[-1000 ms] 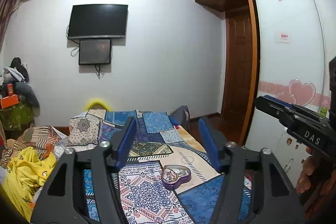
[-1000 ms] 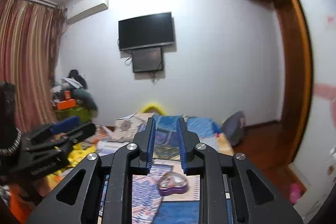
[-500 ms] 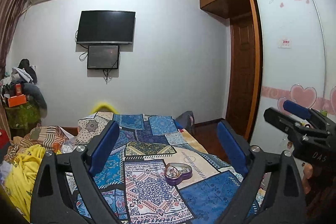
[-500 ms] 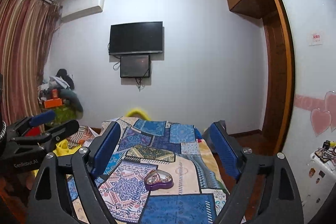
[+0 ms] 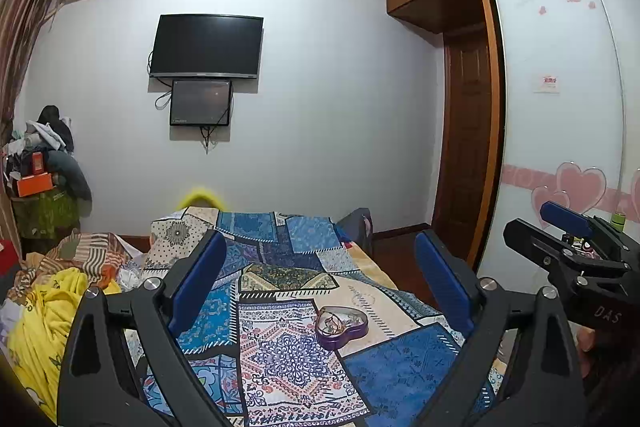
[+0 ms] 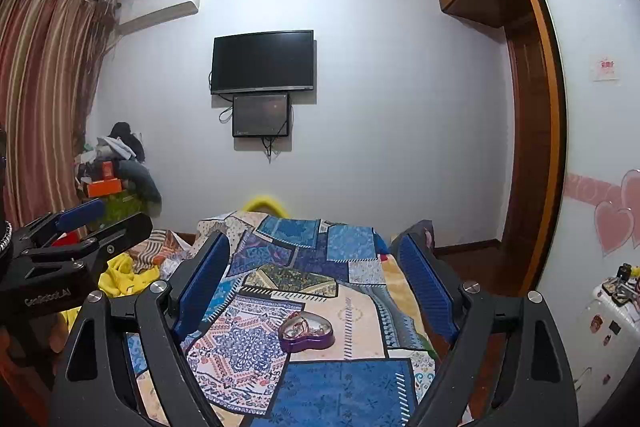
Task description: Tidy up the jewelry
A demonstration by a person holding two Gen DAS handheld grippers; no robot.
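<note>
A purple heart-shaped tin (image 5: 341, 325) lies open on the patchwork bedspread (image 5: 288, 355), with small jewelry pieces inside it. It also shows in the right wrist view (image 6: 307, 331). My left gripper (image 5: 320, 259) is open and empty, held above the bed, well short of the tin. My right gripper (image 6: 314, 257) is open and empty too, at a similar distance from the tin. Each gripper appears at the edge of the other's view: the right one (image 5: 568, 239) and the left one (image 6: 80, 227).
A heap of yellow and striped clothes (image 5: 52, 299) lies on the left of the bed. A wardrobe with heart stickers (image 5: 560, 147) stands to the right. A TV (image 5: 206, 47) hangs on the far wall. A small stand with trinkets (image 6: 616, 291) is at the right.
Both grippers have opened wide; the right one was nearly shut a second ago. Both views have tilted slightly and show more of the bed and the tin.
</note>
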